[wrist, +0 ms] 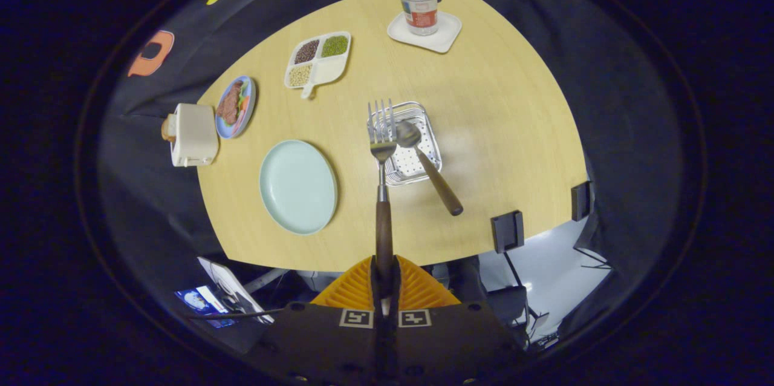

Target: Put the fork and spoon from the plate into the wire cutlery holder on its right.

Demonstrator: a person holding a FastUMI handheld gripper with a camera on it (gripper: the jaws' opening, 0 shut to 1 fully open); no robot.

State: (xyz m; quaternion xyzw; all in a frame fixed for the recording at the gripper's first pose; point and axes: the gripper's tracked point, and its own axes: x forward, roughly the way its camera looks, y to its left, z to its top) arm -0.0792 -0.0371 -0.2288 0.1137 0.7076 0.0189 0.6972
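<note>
Gripper view had the jaws clamped on the dark wooden handle of the steel fork (382, 150), tines over the wire cutlery holder (409, 144) w/ the wooden-handled spoon (427, 163) leaning in it; best approach: tip upright, lower, then release.

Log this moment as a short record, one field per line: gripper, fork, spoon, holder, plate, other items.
gripper: gripper shut on the fork's dark handle, held high above the table
fork: fork sticks out ahead of the fingers, tines over the holder
spoon: spoon in the holder, bowl down, handle leaning out over the rim
holder: wire cutlery holder to the right of the plate
plate: pale green plate, nothing on it
other items: water bottle on a white coaster, divided dish of beans, food plate, toaster
</note>
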